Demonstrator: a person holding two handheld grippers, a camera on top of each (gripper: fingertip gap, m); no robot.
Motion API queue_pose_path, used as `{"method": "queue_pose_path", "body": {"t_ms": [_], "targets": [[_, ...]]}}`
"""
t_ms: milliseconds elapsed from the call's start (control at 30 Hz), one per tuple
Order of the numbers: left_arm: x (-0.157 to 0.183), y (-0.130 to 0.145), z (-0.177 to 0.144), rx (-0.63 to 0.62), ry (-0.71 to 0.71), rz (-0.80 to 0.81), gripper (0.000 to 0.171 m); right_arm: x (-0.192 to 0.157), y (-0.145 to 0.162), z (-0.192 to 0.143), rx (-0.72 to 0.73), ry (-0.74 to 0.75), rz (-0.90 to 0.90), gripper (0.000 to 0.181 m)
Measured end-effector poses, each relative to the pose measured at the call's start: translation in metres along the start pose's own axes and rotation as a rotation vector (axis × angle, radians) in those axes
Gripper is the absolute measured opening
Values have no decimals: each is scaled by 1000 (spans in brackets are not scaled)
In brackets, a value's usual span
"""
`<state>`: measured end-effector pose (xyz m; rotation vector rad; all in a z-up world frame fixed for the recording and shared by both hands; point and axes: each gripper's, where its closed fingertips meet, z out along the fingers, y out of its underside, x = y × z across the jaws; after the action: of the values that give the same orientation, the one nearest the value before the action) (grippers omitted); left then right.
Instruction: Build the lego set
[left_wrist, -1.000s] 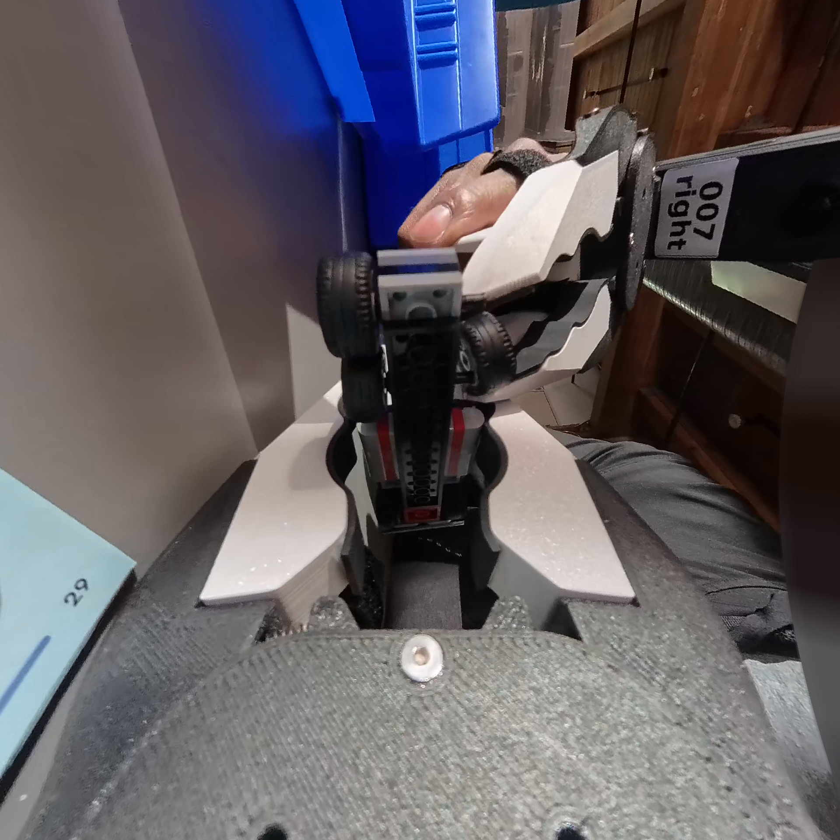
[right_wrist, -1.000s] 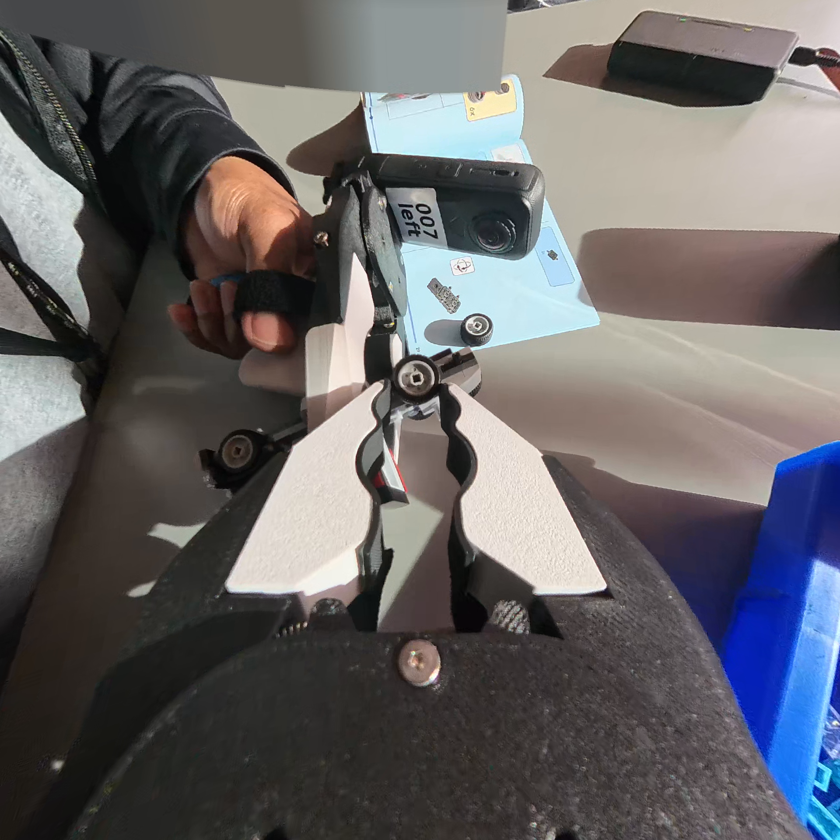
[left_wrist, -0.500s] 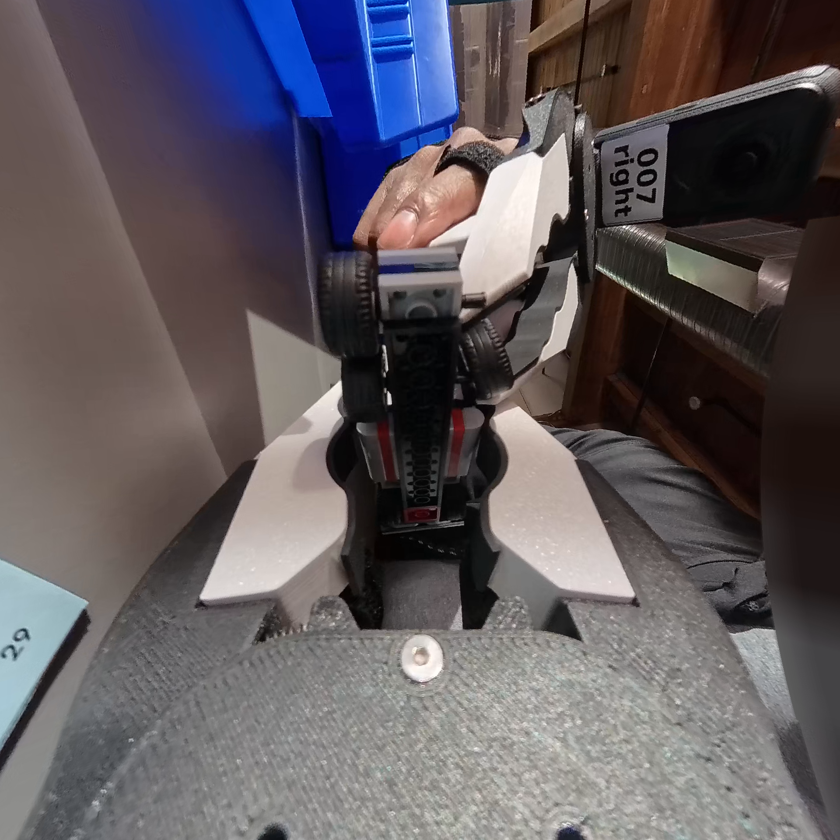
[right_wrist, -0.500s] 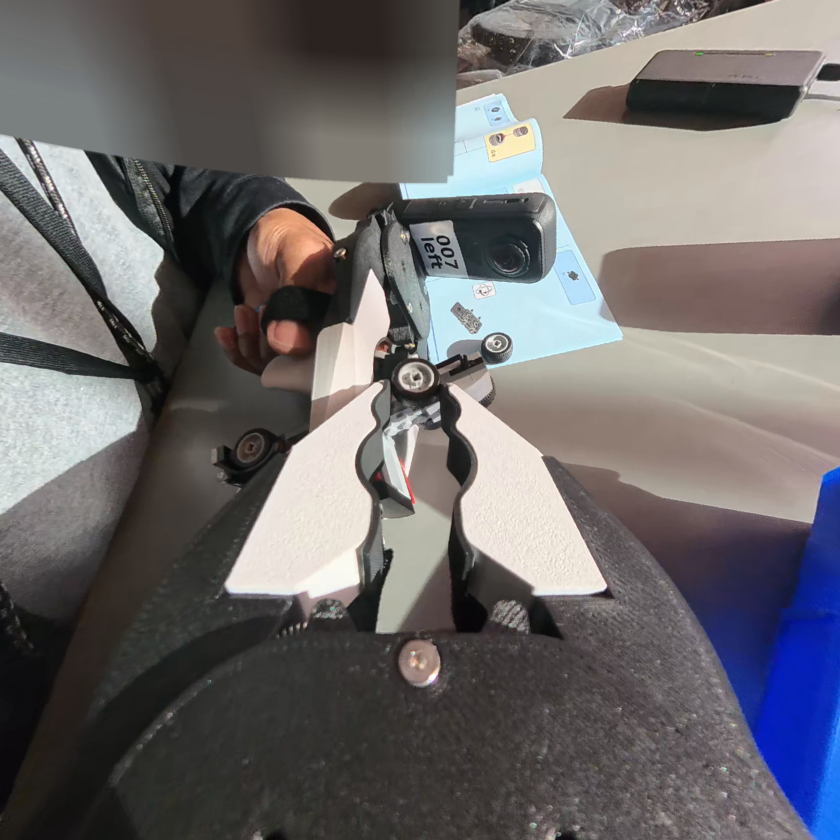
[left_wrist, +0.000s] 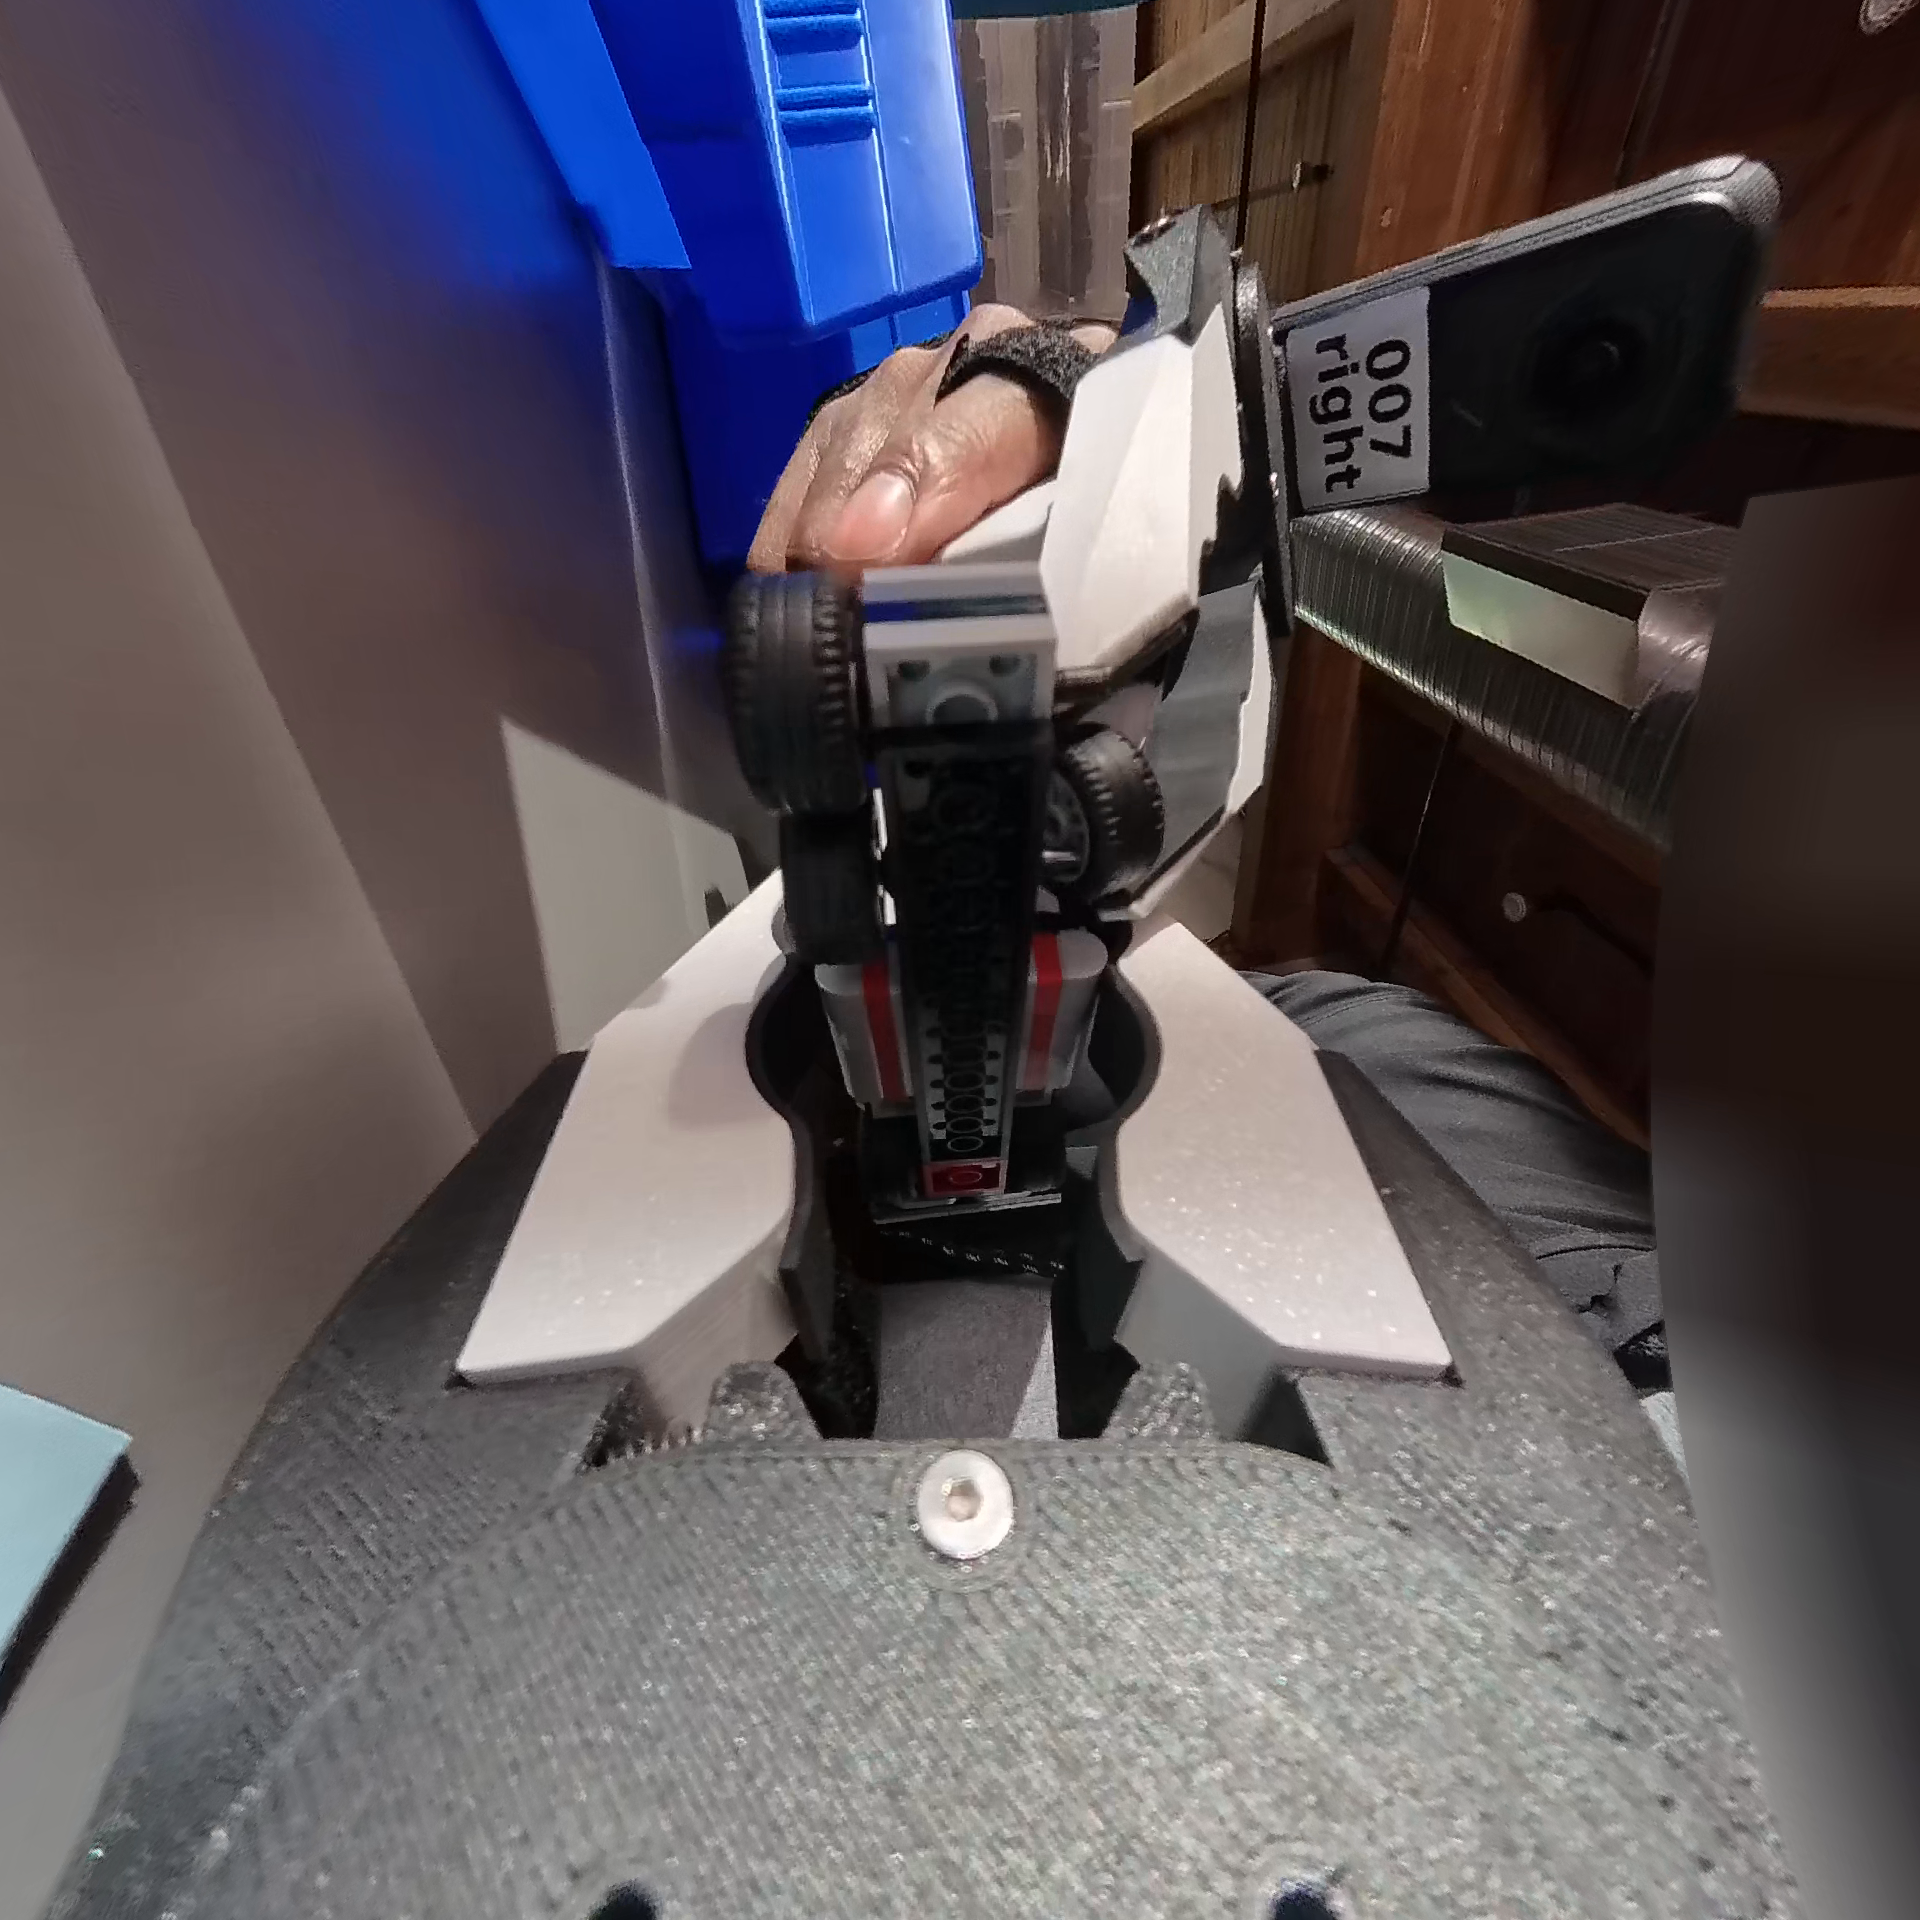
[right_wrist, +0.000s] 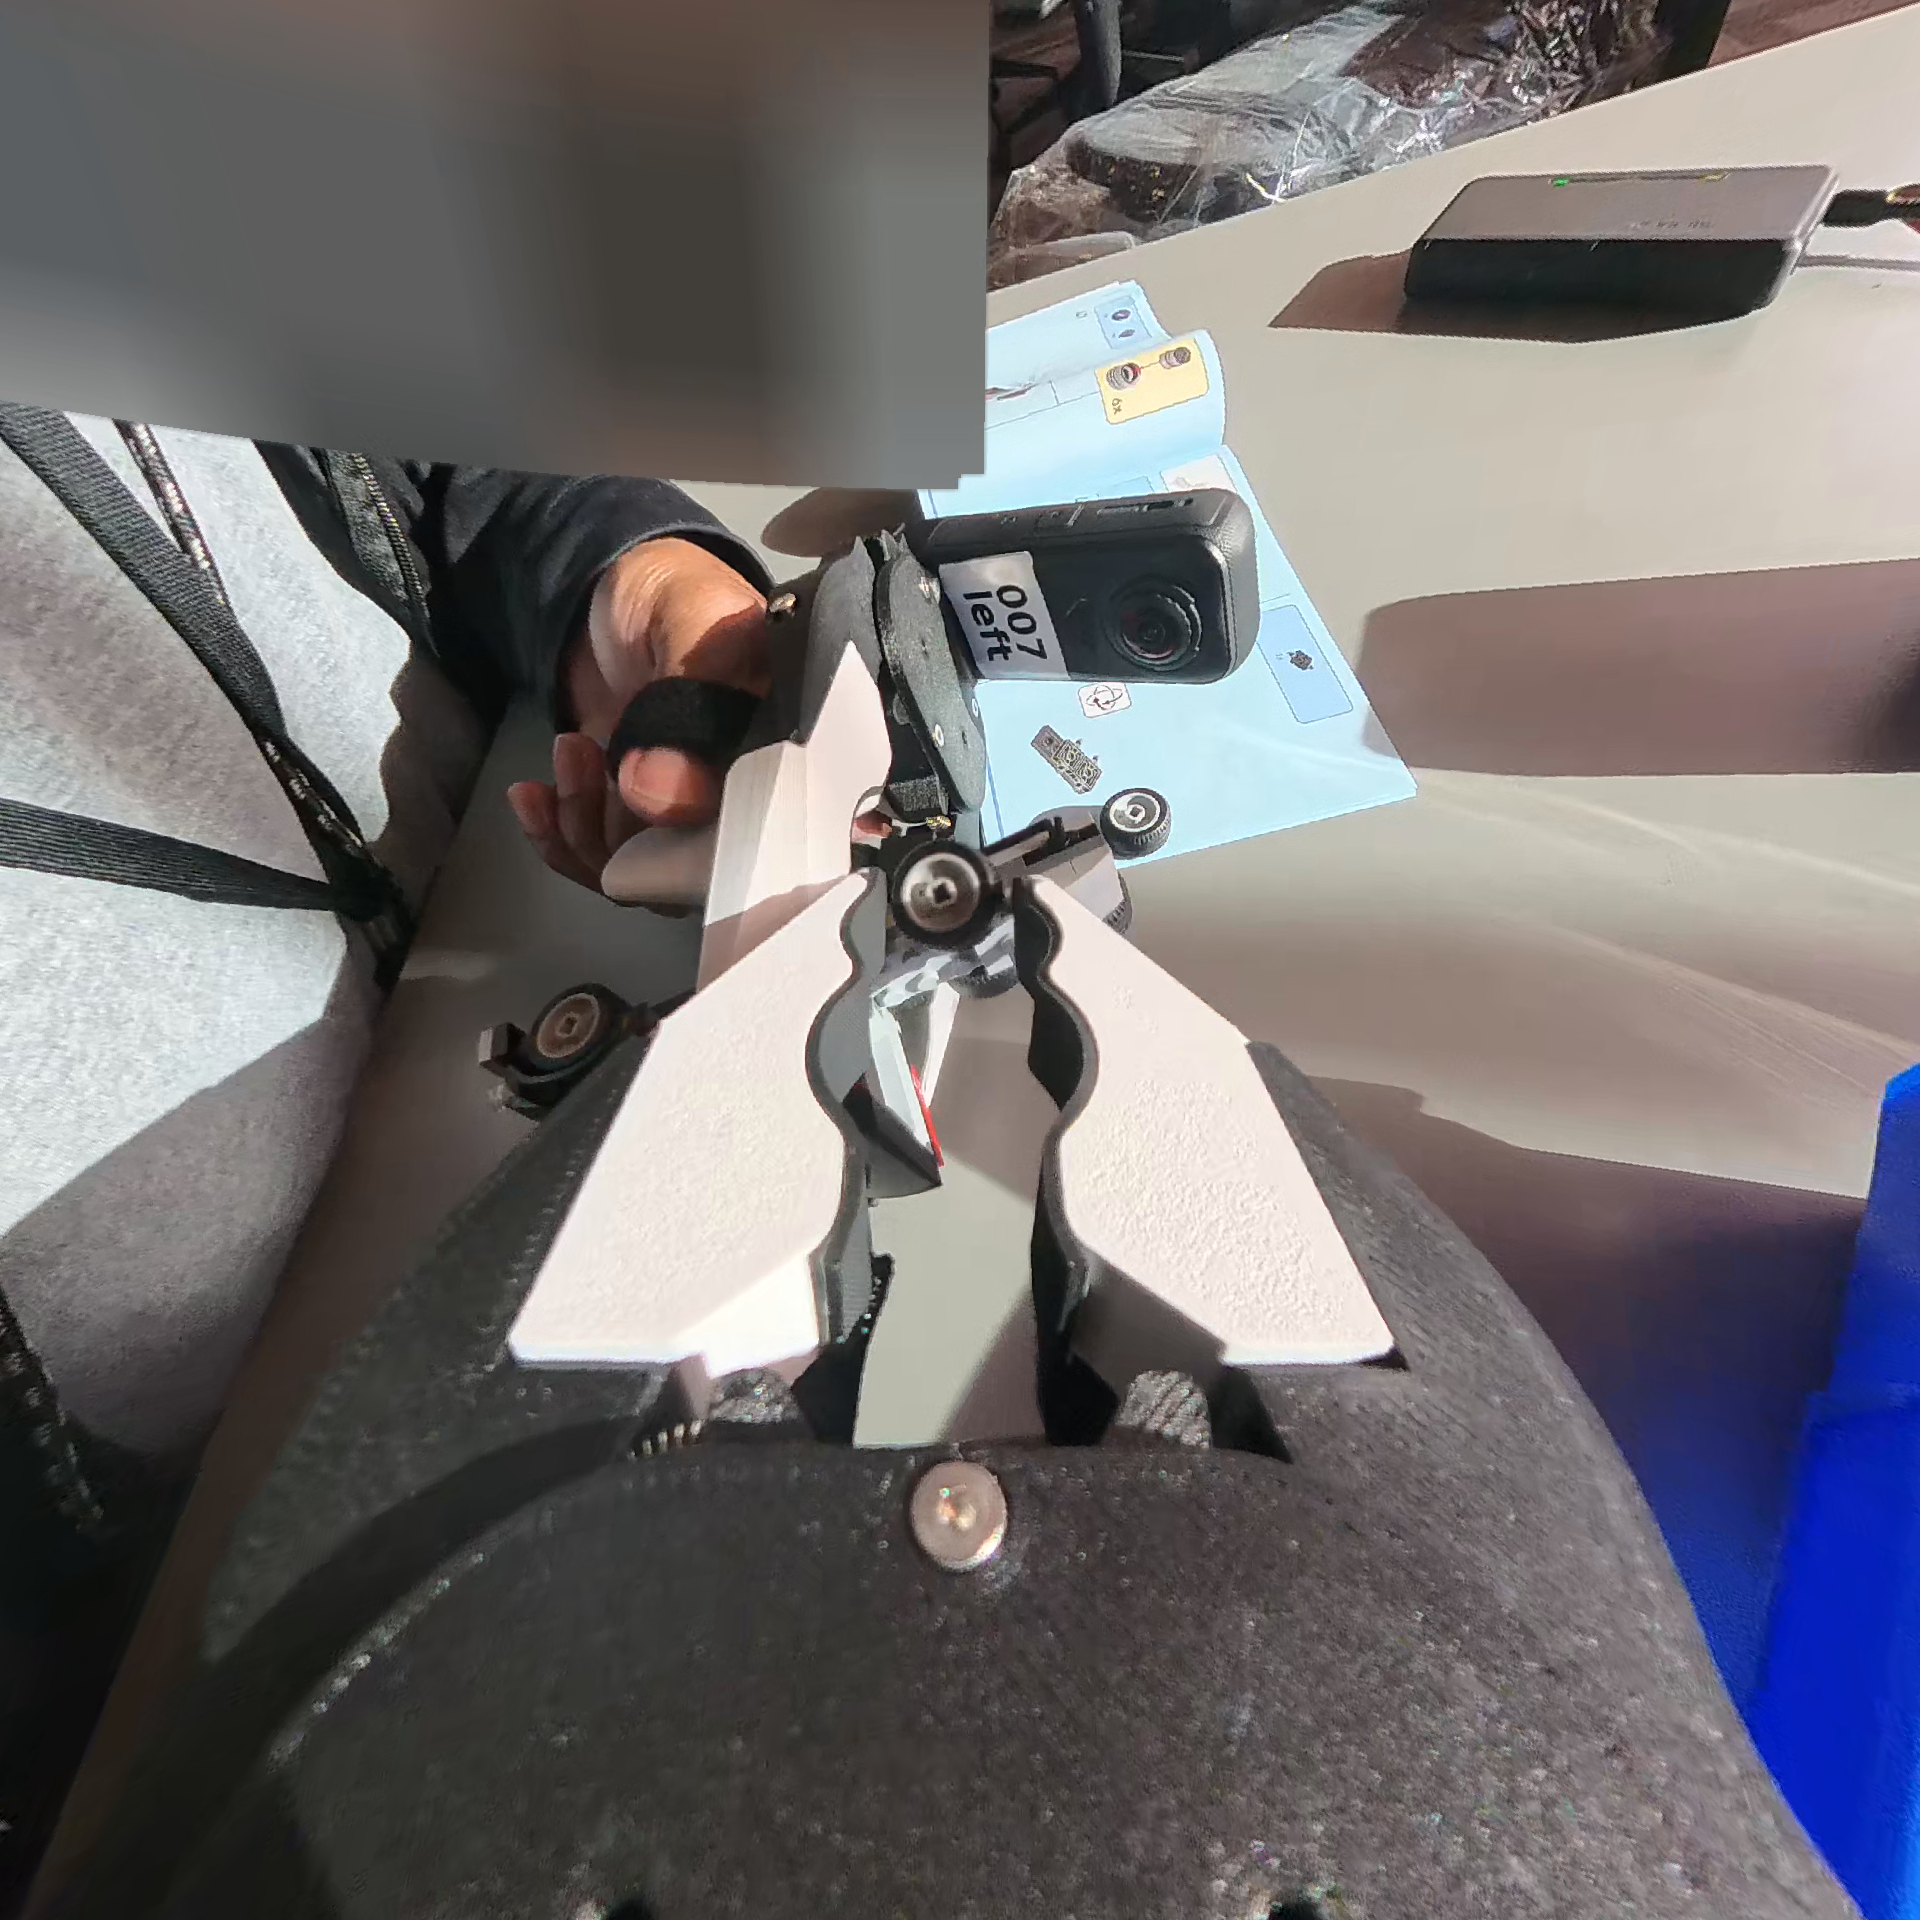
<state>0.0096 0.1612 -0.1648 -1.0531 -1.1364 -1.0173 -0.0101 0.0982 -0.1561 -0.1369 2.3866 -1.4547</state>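
1. The left gripper (left_wrist: 956, 1039) is closed around the body of the black, grey and red lego car (left_wrist: 961, 914), held above the table.
2. The right gripper (right_wrist: 940, 914) pinches a small black wheel (right_wrist: 940, 894) at the car's side.
3. The wheel should be pushed straight onto its axle, with the car kept steady.

The toy car (left_wrist: 961, 935) sits between the left gripper (left_wrist: 951, 997) fingers, nose pointing away. The right gripper (right_wrist: 940, 914) comes in from the right, closed around a wheel (right_wrist: 940, 896) at the car's side. Behind lies the booklet (right_wrist: 1226, 727) on the table (right_wrist: 1558, 935), a loose wheel (right_wrist: 1136, 821) on it; the bin (left_wrist: 821, 187) stands far left.
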Motion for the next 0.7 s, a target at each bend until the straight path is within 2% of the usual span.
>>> {"method": "queue_pose_path", "body": {"t_ms": [233, 333, 433, 533, 600, 700], "targets": [[1, -2, -1, 8, 12, -8, 52, 3, 0, -2, 11, 3, 26, 27], [1, -4, -2, 19, 10, -7, 52, 11, 3, -3, -7, 49, 42, 31], [-5, -7, -5, 31, -35, -2, 52, 28, -2, -11, 13, 173, 95, 32], [-8, -13, -9, 52, -67, 11, 52, 56, -4, -28, 45, 372, 188, 33], [-9, -15, -11, 61, -88, 18, 52, 69, 1, -35, 54, 463, 230, 33], [-14, -19, -15, 82, -125, 22, 52, 87, 15, -27, 26, 544, 280, 33]]}}
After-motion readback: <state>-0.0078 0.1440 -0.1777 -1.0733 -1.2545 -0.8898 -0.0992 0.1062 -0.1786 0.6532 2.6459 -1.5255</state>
